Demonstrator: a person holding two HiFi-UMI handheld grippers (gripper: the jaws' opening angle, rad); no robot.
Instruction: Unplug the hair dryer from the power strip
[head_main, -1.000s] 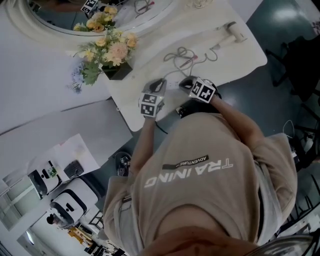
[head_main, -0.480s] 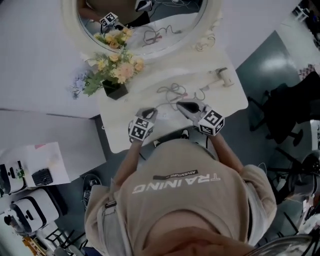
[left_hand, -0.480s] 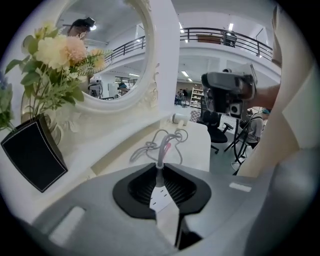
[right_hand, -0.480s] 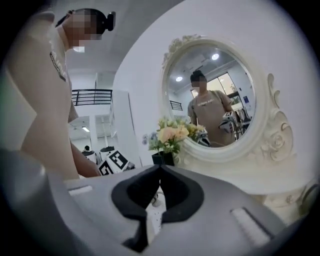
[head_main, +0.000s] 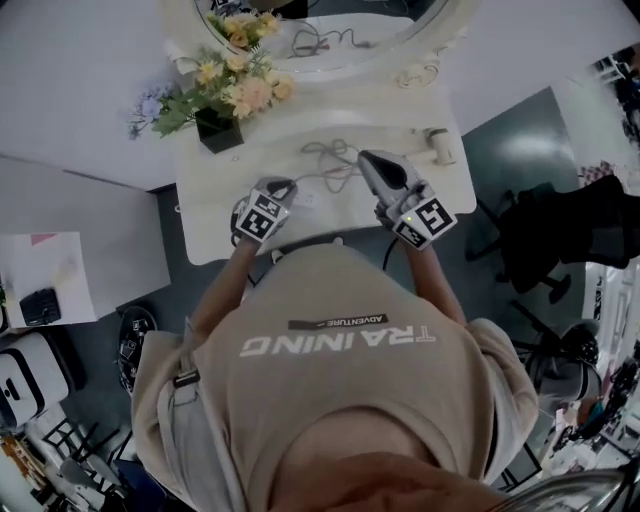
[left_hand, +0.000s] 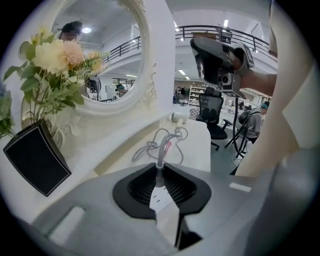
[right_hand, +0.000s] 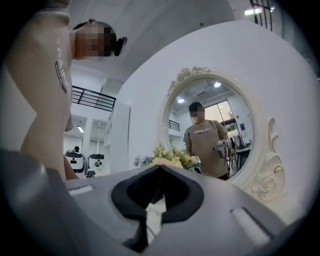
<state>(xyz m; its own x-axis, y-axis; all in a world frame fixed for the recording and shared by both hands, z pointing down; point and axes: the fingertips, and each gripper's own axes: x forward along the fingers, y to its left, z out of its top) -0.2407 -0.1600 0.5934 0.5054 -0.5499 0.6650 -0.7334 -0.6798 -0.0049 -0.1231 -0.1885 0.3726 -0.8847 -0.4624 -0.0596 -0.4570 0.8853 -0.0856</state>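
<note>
While left gripper (left_hand: 159, 172) fingers clench power strip (left_hand: 162, 204) lengthwise, cord (left_hand: 160, 154) end toward mirror (left_hand: 100, 55), right gripper (right_hand: 160, 168) fingers pressed together.

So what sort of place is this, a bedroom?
Probably a mock dressing corner inside a big workshop or hall, not a home. A white vanity table, an ornate oval mirror and flowers sit together, yet an office chair and balcony railings show beyond them.

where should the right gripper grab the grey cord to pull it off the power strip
Probably the stiff grey cord end, right where it meets the power strip, not the loose coil beyond. Come from above: the left gripper flanks it on both sides and holds the strip, leaving only the top free.
</note>
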